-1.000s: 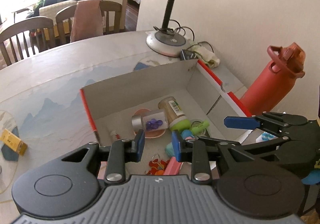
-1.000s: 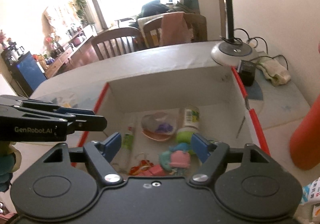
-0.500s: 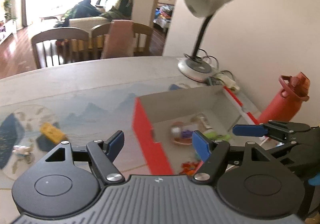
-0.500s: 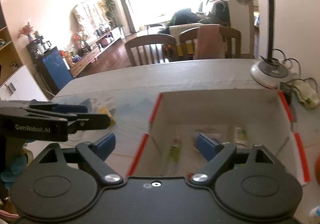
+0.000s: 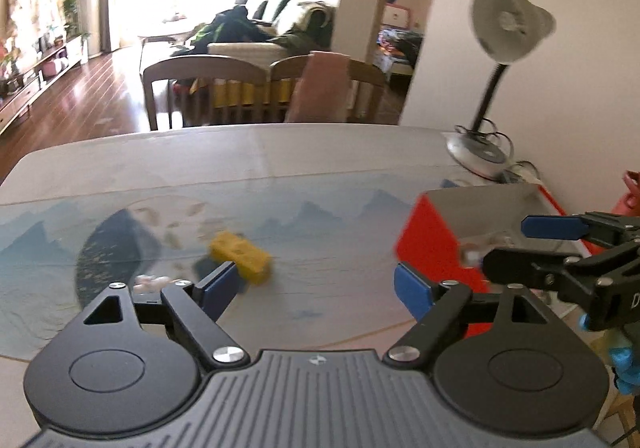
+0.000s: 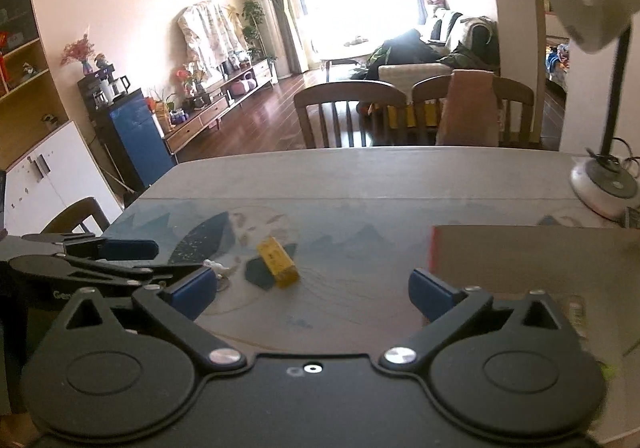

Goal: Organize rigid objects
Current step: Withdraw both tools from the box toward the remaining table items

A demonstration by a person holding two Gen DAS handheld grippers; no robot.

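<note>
Both grippers hang above the near edge of the desk, side by side, aimed at the loose items left on its open middle. The left gripper has its jaws spread with nothing between them; they have just been opening. The right gripper also stands with jaws spread wide and empty, likewise just opened. That suits a reach for a new item rather than a carry.

The yellow block lies flat on the printed cover, roughly mid-desk and left of the box, well apart from it. A small pale trinket sits just beside the block on its left, close to the left gripper's fingertip; it is too blurred to name. The box, red-sided and open on top, stands toward the right edge by the wall, probably where the items get gathered. The lamp stands at the far right corner behind it.

Around the block the desk is bare, so either gripper has free room to come down. The box's near red wall is the edge to clear on the way over.
</note>
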